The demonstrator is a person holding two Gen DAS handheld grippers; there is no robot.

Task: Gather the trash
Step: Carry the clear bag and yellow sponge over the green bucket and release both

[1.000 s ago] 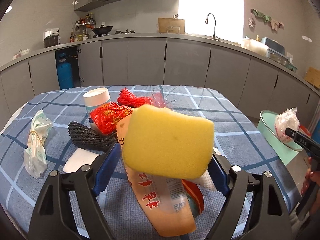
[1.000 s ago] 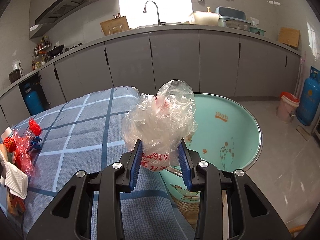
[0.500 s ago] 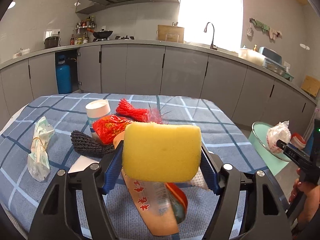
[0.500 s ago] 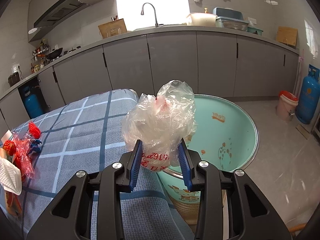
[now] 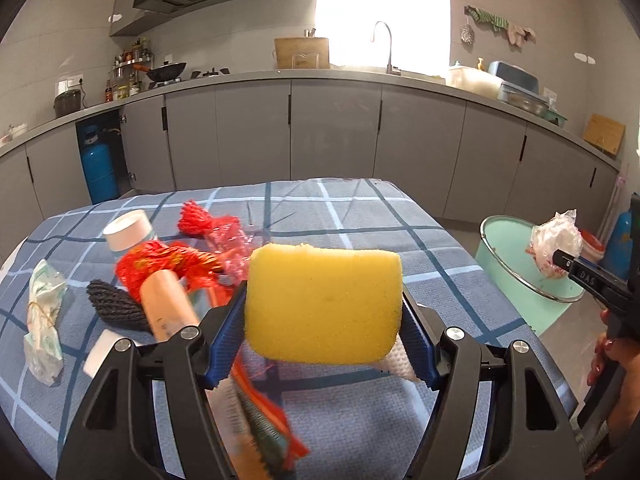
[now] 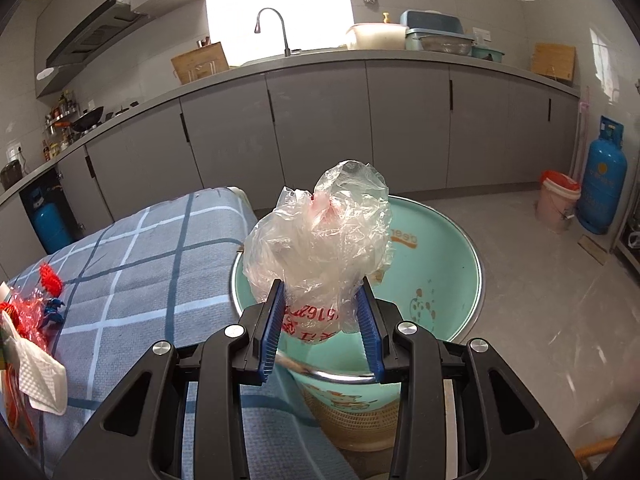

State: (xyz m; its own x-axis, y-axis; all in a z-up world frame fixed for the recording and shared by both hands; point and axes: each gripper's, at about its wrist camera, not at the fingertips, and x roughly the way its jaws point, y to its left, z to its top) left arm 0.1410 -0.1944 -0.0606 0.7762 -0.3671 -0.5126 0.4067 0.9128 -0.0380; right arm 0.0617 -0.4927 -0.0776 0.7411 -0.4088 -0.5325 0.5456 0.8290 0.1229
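two pieces of trash in hand, none visibly binned yet. right gripper [image 6: 322, 322] clamped on a crumpled clear plastic bag [image 6: 320, 248] with red print, held above the near rim of the mint-green bin [image 6: 440, 280], which stands on the floor just beside the table [image 6: 160, 264]; inside of the bin looking bare as far as visible, so likely early in the job. left gripper [image 5: 324, 344] closed on a yellow sponge [image 5: 323, 300], lifted clear over the blue plaid table, well apart from the bin. still left on the cloth: a red mesh bag [image 5: 160, 266], a red net bundle with pink wrapper [image 5: 208, 224], a white-capped tube [image 5: 130, 232], a black scrubber [image 5: 116, 308], a folded tissue pack [image 5: 42, 320], a peach-coloured packet [image 5: 170, 306], a white cloth [image 5: 394, 362] under the sponge, and a white slip [image 5: 100, 354]. probably next: release of the plastic bag into the bin, then the sponge, then several more trips.
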